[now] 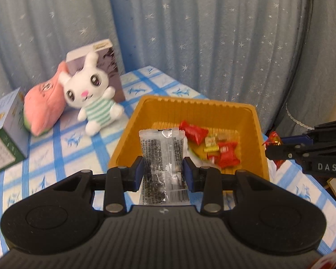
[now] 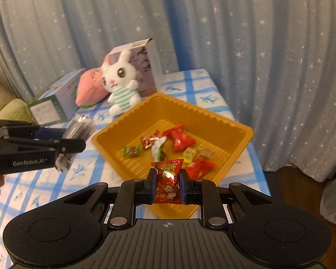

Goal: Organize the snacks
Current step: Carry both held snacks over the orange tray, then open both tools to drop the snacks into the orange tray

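My left gripper [image 1: 163,170] is shut on a clear packet with black print [image 1: 162,154], held upright just in front of the orange tray [image 1: 190,105]. The same left gripper [image 2: 78,144] with its clear packet [image 2: 78,130] shows at the left of the right wrist view. My right gripper [image 2: 168,183] is shut on a red and gold candy packet [image 2: 168,179], above the near corner of the orange tray [image 2: 233,125]. That right gripper [image 1: 268,148] and its red candy packet [image 1: 273,139] appear right of the tray in the left wrist view. Several wrapped candies [image 2: 181,137] lie in the tray.
A white plush rabbit [image 1: 89,89], a pink plush toy [image 1: 44,109] and two cartons [image 1: 4,139] stand on the blue checked tablecloth [image 1: 74,157] to the left of the tray. A starred blue curtain [image 1: 190,33] hangs behind. The table's edge [image 2: 257,172] drops off at the right.
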Tool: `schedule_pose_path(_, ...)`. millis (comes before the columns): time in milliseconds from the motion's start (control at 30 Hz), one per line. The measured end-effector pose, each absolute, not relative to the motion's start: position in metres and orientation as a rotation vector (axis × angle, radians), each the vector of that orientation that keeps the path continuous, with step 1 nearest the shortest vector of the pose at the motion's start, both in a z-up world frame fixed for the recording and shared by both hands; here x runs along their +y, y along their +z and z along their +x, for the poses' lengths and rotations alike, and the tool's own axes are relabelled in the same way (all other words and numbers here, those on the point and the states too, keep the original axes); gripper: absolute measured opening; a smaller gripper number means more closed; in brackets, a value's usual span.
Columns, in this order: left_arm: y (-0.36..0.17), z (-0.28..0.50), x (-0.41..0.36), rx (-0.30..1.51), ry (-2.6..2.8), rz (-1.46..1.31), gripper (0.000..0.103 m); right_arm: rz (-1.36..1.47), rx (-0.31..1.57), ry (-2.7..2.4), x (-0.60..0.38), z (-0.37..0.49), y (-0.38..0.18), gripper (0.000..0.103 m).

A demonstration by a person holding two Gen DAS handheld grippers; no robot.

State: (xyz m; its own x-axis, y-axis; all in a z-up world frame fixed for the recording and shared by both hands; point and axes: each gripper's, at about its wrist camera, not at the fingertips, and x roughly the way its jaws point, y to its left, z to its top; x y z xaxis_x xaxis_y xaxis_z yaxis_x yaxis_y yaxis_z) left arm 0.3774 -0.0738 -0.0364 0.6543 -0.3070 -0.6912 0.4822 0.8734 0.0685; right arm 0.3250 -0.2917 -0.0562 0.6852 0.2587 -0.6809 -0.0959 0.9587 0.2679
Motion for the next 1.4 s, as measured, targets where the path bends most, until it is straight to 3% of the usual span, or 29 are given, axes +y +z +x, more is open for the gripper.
schedule_pose_path(833, -0.097, 0.501, -0.134, 0.814, -0.478, 0.472, 0.035, 0.248, 0.825, 0.119, -0.319, 0.388, -0.081, 0.021)
schedule_pose_path(1067, -0.115, 0.512, -0.141, 0.853, -0.486, 0.478, 0.036, 0.258, 0.826, 0.104, -0.324, 0.389, -0.083, 0.021)
schedule_pose_path(1400, -0.098, 0.498, -0.123, 0.841, -0.491, 0.390, 0.036, 0.260, 0.828, 0.096, -0.330, 0.394, -0.086, 0.021)
